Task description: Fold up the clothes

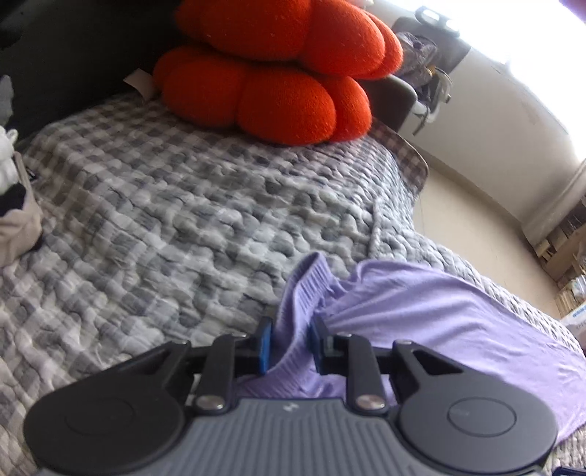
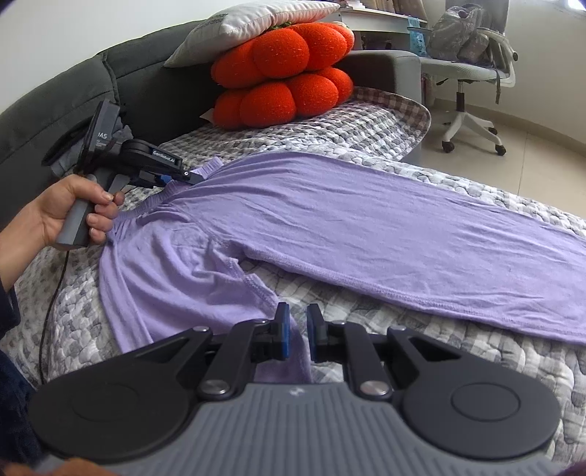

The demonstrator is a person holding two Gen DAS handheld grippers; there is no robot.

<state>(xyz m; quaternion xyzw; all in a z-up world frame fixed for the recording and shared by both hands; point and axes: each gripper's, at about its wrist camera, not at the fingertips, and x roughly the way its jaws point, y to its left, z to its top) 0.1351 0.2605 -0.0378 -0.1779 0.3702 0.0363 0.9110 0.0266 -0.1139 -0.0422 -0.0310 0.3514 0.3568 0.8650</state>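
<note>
A lilac long-sleeved shirt [image 2: 366, 219] lies spread across the checked quilt [image 2: 366, 124], its body stretching to the right. In the left wrist view my left gripper [image 1: 291, 342] is shut on the shirt's [image 1: 439, 311] ribbed neckband, which is bunched between the blue pads. The right wrist view shows that same left gripper [image 2: 194, 177] at the far left end of the shirt, held by a hand [image 2: 73, 208]. My right gripper [image 2: 297, 331] sits at the near edge of the bed, shut on a strip of the shirt's near sleeve.
Two orange lobed cushions [image 2: 285, 73] are stacked at the head of the bed under a white pillow [image 2: 249, 22], against a dark grey backrest [image 2: 146, 73]. An office chair [image 2: 468, 73] stands on the floor to the right. Beige cloth [image 1: 18, 227] lies at the quilt's [image 1: 164, 201] left edge.
</note>
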